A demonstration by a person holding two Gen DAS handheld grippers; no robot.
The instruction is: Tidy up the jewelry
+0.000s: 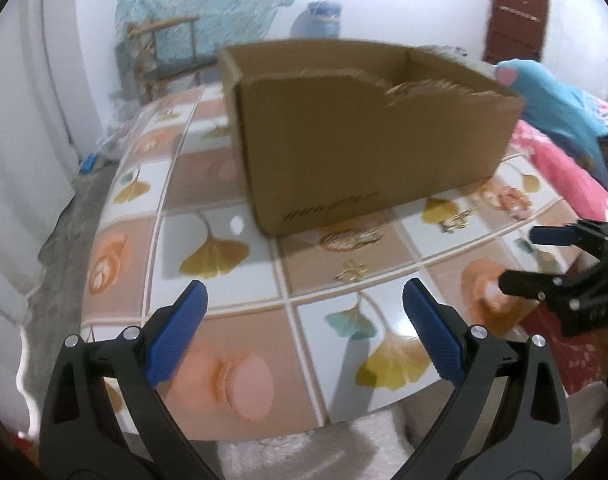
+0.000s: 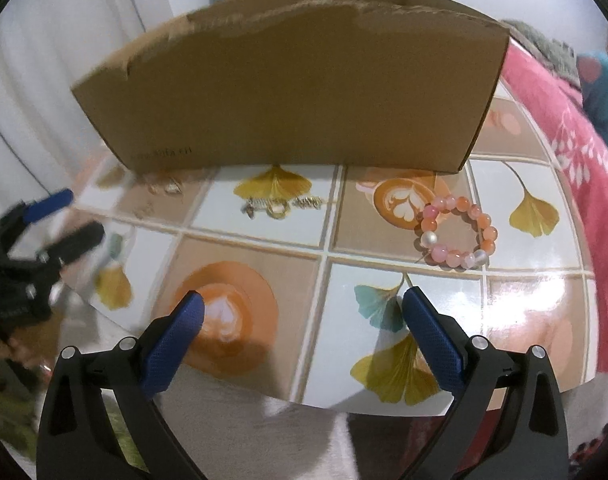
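Observation:
An open-topped cardboard box [image 1: 364, 128] [image 2: 296, 88] stands on the tile-patterned table [image 1: 232, 312] [image 2: 256, 240]. In front of it lie a pink bead bracelet [image 2: 456, 232] [image 1: 508, 198], a gold chain [image 2: 282, 206] [image 1: 458, 218], a gold bracelet [image 1: 354, 238] and a small gold piece [image 1: 350, 270]. My left gripper [image 1: 304, 292] [image 2: 80, 216] hovers open over the table's near edge, empty. My right gripper [image 2: 304, 300] [image 1: 520, 258] is open too, short of the bead bracelet, holding nothing.
A pink patterned blanket [image 2: 564, 128] and a blue plush toy [image 1: 552, 104] border the table's right side. A wooden chair [image 1: 164, 52] and a blue jar [image 1: 320, 20] stand behind the box. White fluffy fabric [image 2: 304, 440] lies below the near edge.

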